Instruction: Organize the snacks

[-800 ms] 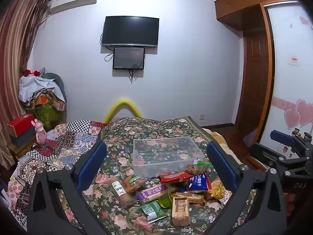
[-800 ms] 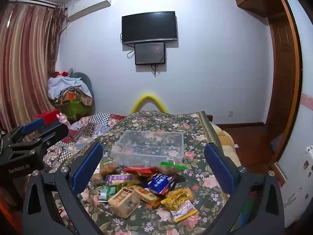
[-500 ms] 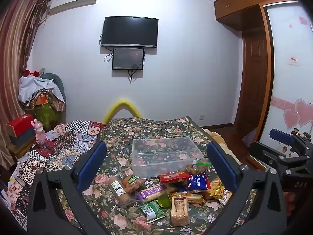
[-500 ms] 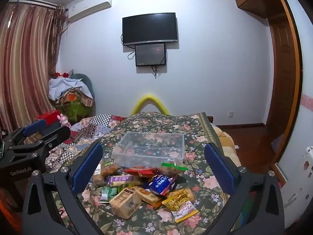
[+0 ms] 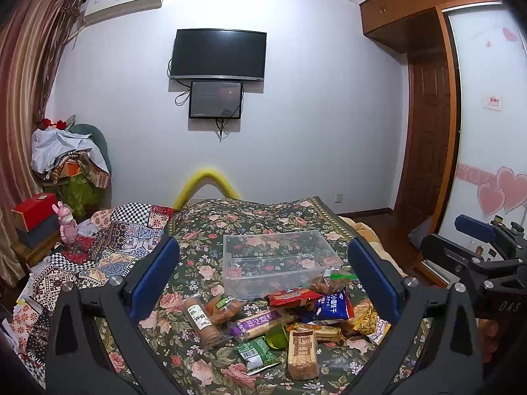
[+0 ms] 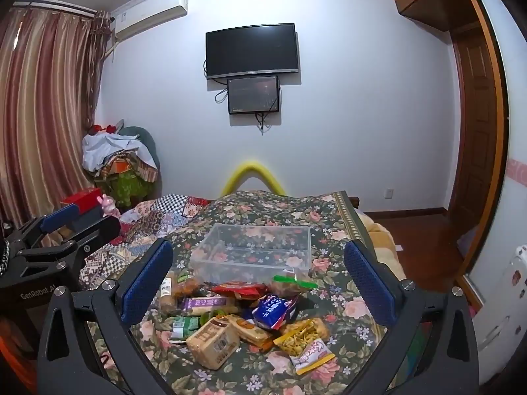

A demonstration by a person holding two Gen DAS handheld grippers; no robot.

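A clear plastic box (image 5: 280, 256) sits upright and open-topped on the floral bedspread, with nothing visible inside. Just in front of it the snacks lie in a loose heap: a red packet (image 5: 291, 297) and a green-topped bag (image 5: 331, 281) against its near wall, a blue pouch (image 5: 331, 307) beside them, a purple bar (image 5: 260, 324), a tan biscuit pack (image 5: 302, 350) nearest, and a yellow packet (image 6: 301, 334) on the right

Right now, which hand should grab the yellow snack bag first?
Probably right. The yellow snack bag lies on the right side of the pile, low between the open right gripper fingers. From the open left gripper, it sits far right, half hidden behind its finger.
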